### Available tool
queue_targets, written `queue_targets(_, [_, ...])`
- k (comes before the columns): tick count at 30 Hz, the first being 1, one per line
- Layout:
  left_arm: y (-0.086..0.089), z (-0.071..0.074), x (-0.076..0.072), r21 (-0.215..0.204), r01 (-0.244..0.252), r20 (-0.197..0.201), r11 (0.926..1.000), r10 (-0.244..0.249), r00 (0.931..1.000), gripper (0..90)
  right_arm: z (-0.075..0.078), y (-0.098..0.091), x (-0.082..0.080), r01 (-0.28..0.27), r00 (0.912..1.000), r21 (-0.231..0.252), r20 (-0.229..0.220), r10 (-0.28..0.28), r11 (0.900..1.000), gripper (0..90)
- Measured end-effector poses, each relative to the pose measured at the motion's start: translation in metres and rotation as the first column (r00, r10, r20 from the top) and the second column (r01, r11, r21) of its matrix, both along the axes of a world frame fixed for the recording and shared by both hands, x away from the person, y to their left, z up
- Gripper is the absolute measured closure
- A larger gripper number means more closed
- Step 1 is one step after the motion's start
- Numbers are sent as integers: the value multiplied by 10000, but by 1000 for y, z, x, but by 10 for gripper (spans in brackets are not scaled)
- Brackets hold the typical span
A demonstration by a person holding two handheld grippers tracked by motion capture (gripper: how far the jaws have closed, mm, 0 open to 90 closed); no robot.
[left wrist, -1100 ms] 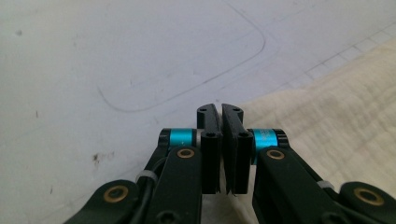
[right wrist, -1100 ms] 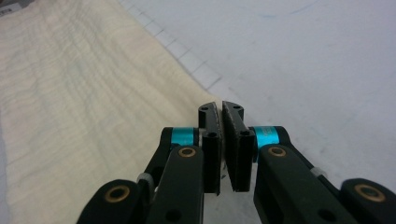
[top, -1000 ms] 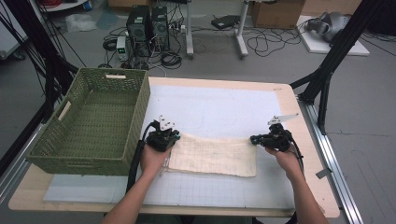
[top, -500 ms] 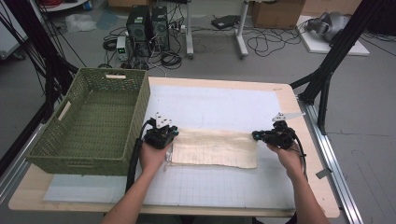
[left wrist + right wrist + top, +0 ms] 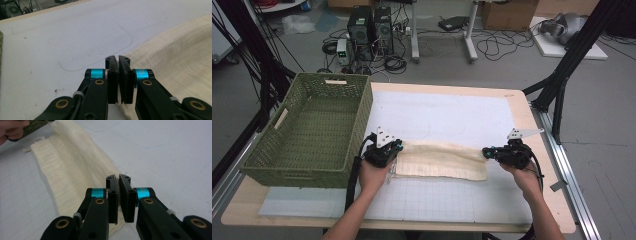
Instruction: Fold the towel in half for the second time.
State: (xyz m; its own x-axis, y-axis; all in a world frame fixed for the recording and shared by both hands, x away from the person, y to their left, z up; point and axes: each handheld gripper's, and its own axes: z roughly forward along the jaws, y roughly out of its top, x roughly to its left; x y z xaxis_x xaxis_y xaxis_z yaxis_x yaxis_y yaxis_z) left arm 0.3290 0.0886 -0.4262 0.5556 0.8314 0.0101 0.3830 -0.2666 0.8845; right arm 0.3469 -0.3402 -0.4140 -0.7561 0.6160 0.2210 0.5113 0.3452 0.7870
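The cream cloth [image 5: 441,160] is stretched flat across the middle of the white mat [image 5: 447,115], folded into a long band running left to right. Its left end is pinched by the left gripper [image 5: 396,149], jaws clenched on the fabric edge; in the left gripper view the cloth [image 5: 175,57] is seen drawn in between the closed jaws of that gripper [image 5: 118,60]. Its right end is clamped the same way by the right gripper [image 5: 486,152], and in the right gripper view the band [image 5: 72,170] is seen trailing away from the closed jaws of that gripper [image 5: 118,178] towards the far hand [image 5: 11,130]. The green basket [image 5: 307,132] is set at the left, just beside the left gripper, on the table [image 5: 522,107].
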Motion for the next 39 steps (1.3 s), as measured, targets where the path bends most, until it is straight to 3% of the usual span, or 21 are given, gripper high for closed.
queue_targets(6, [2, -2, -15, 84, 342, 45, 9994, -342, 9994, 858, -4, 0, -10, -193, 9997, -166, -122, 191, 9997, 857])
queue_targets(16, [8, -7, -37, 227, 953, -212, 9952, -949, 9953, 853, -13, 2, -27, -573, 9979, -253, -309, 565, 9980, 853])
queue_targets(23, [9, -14, -46, 604, 1332, -616, 9892, -1295, 9897, 822, -23, 0, -40, -540, 9974, -85, -483, 535, 9985, 805])
queue_targets(25, [10, -15, -47, 520, 1461, -798, 9879, -1417, 9867, 773, -22, -1, -41, -515, 9977, 40, -446, 517, 9987, 754])
queue_targets(30, [11, -11, -50, 505, 1663, -820, 9848, -1618, 9834, 697, -11, -2, -44, -525, 9985, 226, -151, 528, 9984, 664])
queue_targets(39, [14, 0, -54, 1, 1693, -705, 9856, -1689, 9831, 544, 1, 8, -42, -712, 9974, 423, 152, 706, 9966, 653])
